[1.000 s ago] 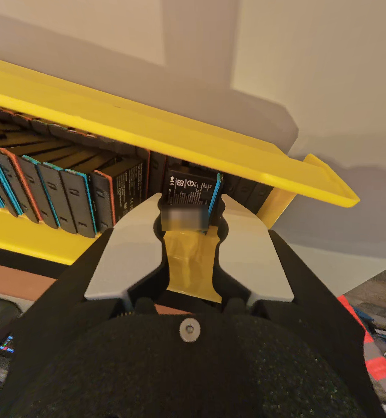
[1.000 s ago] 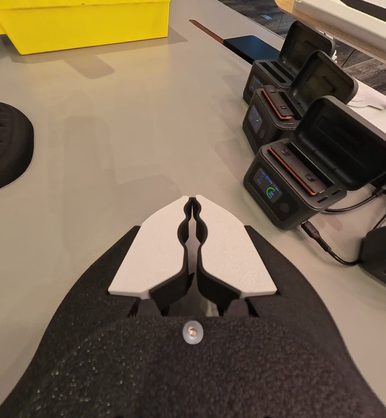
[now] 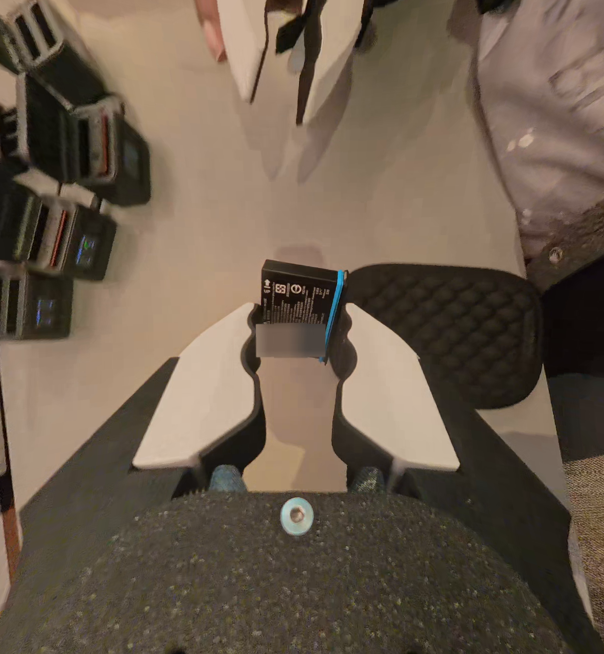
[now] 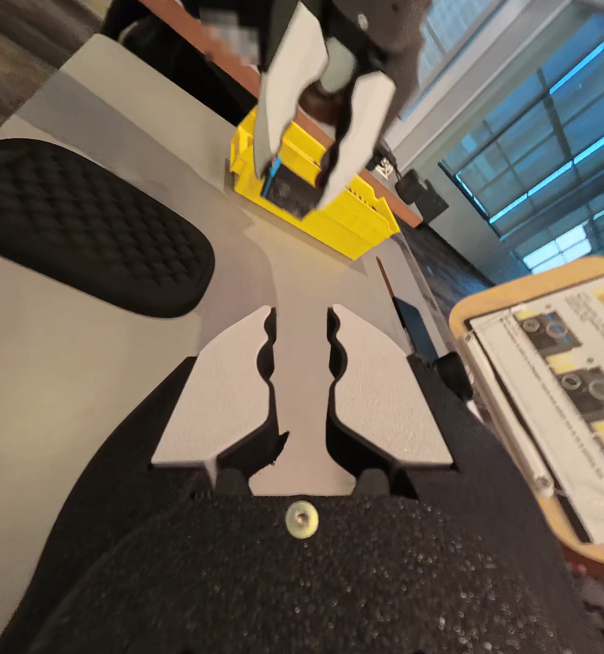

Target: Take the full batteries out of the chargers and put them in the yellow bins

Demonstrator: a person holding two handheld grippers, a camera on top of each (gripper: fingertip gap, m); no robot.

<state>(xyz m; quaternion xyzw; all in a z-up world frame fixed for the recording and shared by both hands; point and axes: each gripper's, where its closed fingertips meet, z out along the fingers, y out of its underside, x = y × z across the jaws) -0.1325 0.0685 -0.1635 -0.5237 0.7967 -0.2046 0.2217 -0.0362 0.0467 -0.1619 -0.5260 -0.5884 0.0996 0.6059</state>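
My left gripper [image 3: 302,311] is shut on a black battery [image 3: 297,290] with a blue edge and holds it above the grey table. It also shows in the right wrist view [image 4: 291,185], with the battery [image 4: 286,198] in front of the yellow bins [image 4: 350,219]. My right gripper [image 4: 301,309] is open and empty over the table; it shows blurred at the top of the left wrist view [image 3: 275,111]. Black chargers [image 3: 91,240] with open lids stand at the left, some holding orange-edged batteries [image 3: 58,244].
A black quilted mat [image 3: 445,336] lies on the table beside the held battery and shows in the right wrist view [image 4: 81,226]. A wood-framed board with a printed sheet [image 4: 541,407] is at the right. A person's light garment [image 3: 548,124] is at the far right. About 11 centimetres separates my left fingertips from my right.
My left gripper has swung away from the yellow bin, battery still held, and now faces the table and chargers. My right gripper has opened and turned from the chargers toward the bins.
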